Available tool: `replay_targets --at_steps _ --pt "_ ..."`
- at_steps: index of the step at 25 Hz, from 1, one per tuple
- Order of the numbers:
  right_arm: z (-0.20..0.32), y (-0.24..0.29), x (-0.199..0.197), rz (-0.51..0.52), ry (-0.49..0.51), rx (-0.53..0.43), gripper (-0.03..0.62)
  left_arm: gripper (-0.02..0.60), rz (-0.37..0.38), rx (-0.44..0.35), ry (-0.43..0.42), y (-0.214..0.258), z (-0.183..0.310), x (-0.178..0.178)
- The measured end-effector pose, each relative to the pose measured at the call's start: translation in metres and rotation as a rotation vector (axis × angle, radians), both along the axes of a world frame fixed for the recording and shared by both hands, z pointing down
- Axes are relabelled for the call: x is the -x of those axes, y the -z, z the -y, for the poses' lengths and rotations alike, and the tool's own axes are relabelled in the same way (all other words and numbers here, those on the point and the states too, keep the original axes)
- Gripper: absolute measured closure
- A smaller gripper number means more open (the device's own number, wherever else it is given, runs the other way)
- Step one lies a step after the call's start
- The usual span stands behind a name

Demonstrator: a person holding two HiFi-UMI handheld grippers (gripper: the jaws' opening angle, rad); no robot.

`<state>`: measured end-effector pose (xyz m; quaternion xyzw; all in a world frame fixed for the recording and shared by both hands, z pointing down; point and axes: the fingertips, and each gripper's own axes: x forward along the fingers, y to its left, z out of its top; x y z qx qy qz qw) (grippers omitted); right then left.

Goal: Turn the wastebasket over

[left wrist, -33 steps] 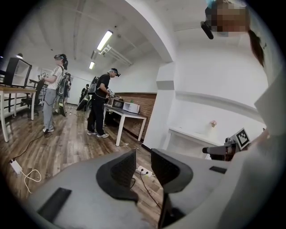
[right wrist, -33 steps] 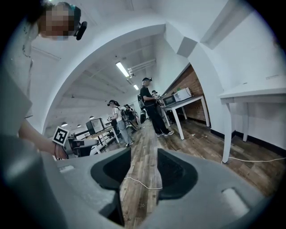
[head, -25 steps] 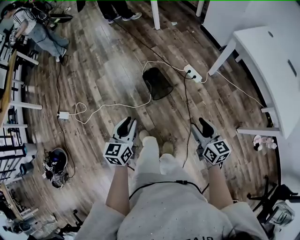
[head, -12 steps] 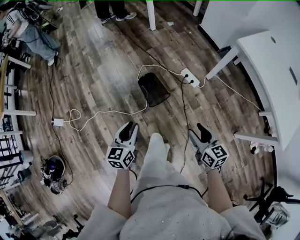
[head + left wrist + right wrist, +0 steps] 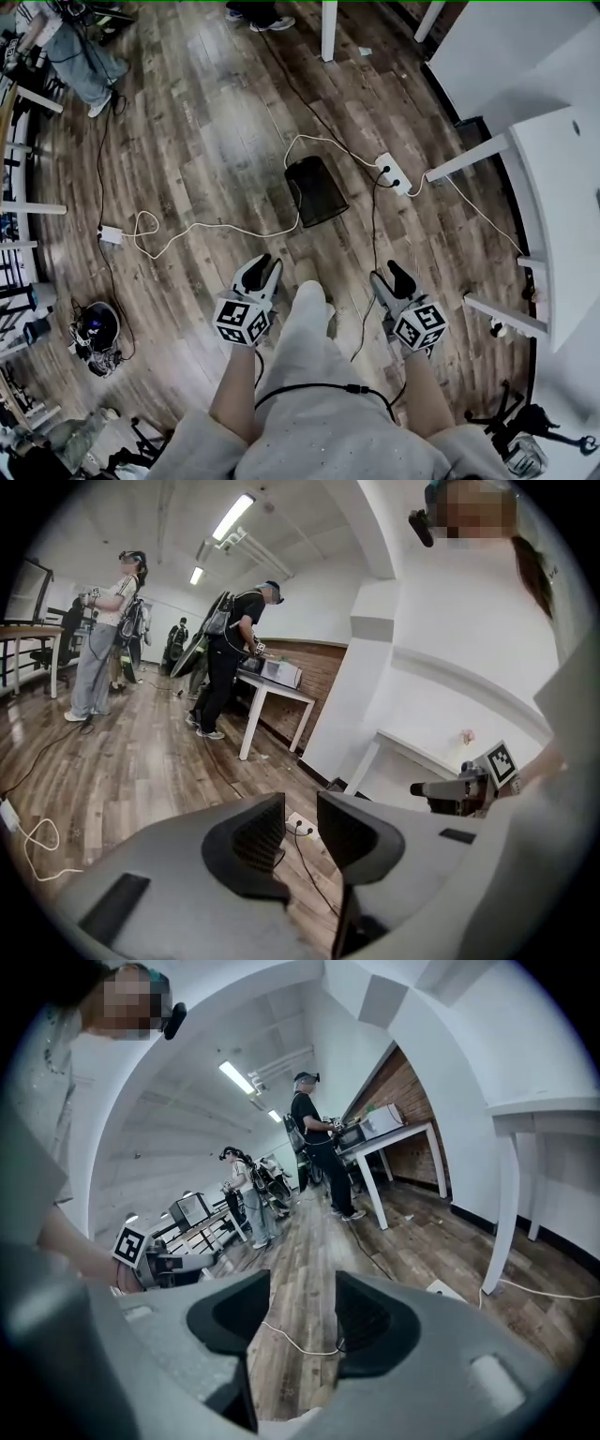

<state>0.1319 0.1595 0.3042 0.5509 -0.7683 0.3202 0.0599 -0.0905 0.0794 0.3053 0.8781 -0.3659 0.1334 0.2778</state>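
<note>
Wastebasket (image 5: 315, 190) too dark to tell upright or tipped; left gripper (image 5: 262, 268) and right gripper (image 5: 387, 275) fingers apart, empty.

Black mesh wastebasket (image 5: 316, 190) down on the brown wood floor (image 5: 216, 141). Narrow at the far end, wide at the near end. Just beside a white cord (image 5: 234, 228). Hard to tell which end is up.

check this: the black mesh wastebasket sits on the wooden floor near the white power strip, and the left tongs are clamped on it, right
Not quite. The black mesh wastebasket does sit on the wooden floor near the white power strip, but the left tongs are open and empty, as the left gripper view shows.
</note>
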Motion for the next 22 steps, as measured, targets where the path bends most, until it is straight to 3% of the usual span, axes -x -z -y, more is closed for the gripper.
replay_targets --at_steps 13,22 --pt "0.095 -0.057 0.008 -0.052 0.109 0.103 0.375 0.479 -0.01 0.081 -0.01 -0.063 0.084 -0.006" --pt "0.139 -0.108 0.012 -0.089 0.189 0.135 0.375 0.479 0.012 0.142 -0.036 -0.12 0.1 -0.012"
